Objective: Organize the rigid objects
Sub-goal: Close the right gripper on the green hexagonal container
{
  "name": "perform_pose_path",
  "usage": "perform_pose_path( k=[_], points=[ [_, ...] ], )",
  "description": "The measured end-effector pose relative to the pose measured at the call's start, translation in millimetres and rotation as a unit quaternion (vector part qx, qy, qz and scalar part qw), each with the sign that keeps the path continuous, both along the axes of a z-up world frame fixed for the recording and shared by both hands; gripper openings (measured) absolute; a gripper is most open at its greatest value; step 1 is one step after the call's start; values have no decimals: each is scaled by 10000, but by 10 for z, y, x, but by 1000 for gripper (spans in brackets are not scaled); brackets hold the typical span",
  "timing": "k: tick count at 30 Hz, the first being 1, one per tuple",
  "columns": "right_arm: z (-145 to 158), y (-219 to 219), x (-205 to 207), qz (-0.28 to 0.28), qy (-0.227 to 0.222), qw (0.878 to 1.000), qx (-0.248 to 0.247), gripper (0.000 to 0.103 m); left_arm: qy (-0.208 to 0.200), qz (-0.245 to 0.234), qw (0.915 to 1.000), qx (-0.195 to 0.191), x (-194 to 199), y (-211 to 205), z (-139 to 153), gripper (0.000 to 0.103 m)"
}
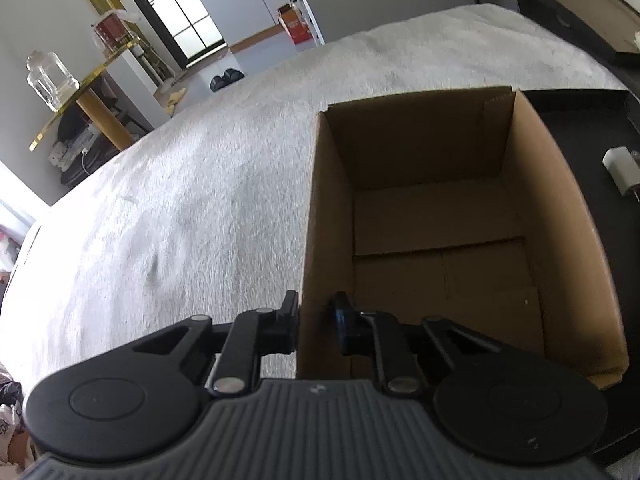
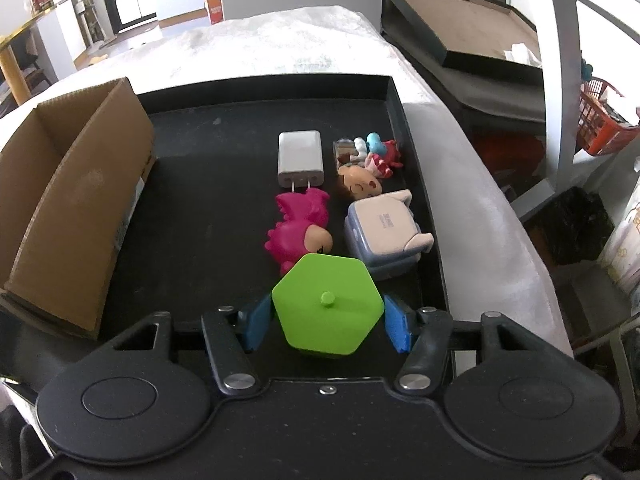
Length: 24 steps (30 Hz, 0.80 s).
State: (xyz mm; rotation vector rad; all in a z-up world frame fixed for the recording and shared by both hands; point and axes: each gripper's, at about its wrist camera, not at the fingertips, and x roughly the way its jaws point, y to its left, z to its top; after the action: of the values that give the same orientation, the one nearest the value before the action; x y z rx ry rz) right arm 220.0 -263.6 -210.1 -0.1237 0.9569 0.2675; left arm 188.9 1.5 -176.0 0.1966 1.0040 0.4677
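1. On the left, my left gripper (image 1: 316, 322) pinches the near-left wall of the open cardboard box (image 1: 560, 216), one finger outside, one inside, jaws narrow with the wall between them.
2. The box sits on a white fuzzy cover (image 1: 180, 200); its brown floor shows only flaps, and its right side meets the black tray (image 1: 592, 128).
3. In the right wrist view, that same box (image 2: 80, 208) stands at the tray's left edge, well apart from the toys.
4. At centre, my right gripper (image 2: 328, 322) clamps a green hexagonal piece (image 2: 320, 308) with a small knob on top, blue pads (image 2: 396, 326) pressed to its two opposite sides, low over the black tray (image 2: 208, 184).
5. Just beyond it lies a pink dinosaur figure (image 2: 298, 220), touching the prongs of a white charger (image 2: 301, 158).
6. Farther right, a grey-and-white robot-like toy (image 2: 384, 236) lies near the tray's right wall, with a brown-haired doll head (image 2: 360, 186) and a cluster of small red, white and blue figures (image 2: 376, 152) behind it.
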Motion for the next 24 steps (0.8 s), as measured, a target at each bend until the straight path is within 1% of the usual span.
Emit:
perform_pose_path(
  k=[5,8,10,14,21,24],
  points=[
    [80,50,-12,-5,-102,9999,-93,57,-44,-39,10000,-36,-10,13,-14,17],
    [112,73,-33,-25,-168,9998,-124,57,-121,-94,9999,8,-16,10,-24,16],
    [150,111,-44,-52,-227,9996,-137,57,-181,-58,9998,-53,-20,29,-23,16],
    [225,192,-85,-3,-367,9992,-133,57,-306,53,9990,-315,-17,111,21,15],
    [324,317,-146,80,-546,9984,-132,57,-458,101,9984,-317,-7,111,51,14],
    [388,389,-177,163,-635,9978,-110,57,-523,154,9977,-397,-9,123,62,14]
  ],
)
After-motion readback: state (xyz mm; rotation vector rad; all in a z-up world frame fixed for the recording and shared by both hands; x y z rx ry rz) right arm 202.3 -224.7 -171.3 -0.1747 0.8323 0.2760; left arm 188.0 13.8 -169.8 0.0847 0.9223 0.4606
